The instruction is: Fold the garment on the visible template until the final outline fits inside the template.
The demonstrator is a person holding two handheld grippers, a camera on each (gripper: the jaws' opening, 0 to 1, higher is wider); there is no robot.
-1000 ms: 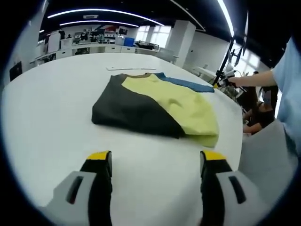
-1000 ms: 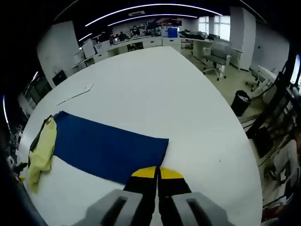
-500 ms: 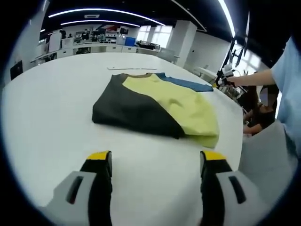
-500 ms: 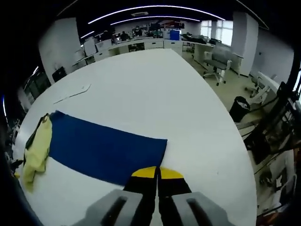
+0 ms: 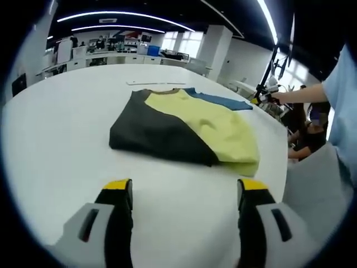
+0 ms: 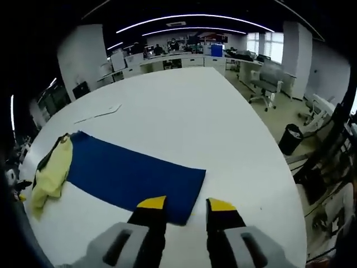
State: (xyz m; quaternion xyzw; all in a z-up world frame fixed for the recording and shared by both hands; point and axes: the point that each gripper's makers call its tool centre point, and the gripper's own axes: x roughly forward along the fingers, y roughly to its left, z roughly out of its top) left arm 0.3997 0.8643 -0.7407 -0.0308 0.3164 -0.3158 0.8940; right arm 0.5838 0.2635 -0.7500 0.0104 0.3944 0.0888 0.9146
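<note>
In my left gripper view the left gripper hovers over the bare white tabletop with its yellow-tipped jaws spread wide and nothing between them. Ahead of it lies the folded black-and-pale-yellow fabric garment, flat on the table, its dark half toward the left of the view and its yellow half toward the right, well apart from the jaws. Just beyond the garment a flat dark-blue rectangular template shows, with the garment lying over its near end. Past it I see the right gripper, small and far, held in a person's hand. In my right gripper view the right gripper has its jaws parted, holding nothing, with the near corner of the blue template showing in the gap between them. The garment sits bunched at the far left end of the template. A thin white strip lies on the table beyond
</note>
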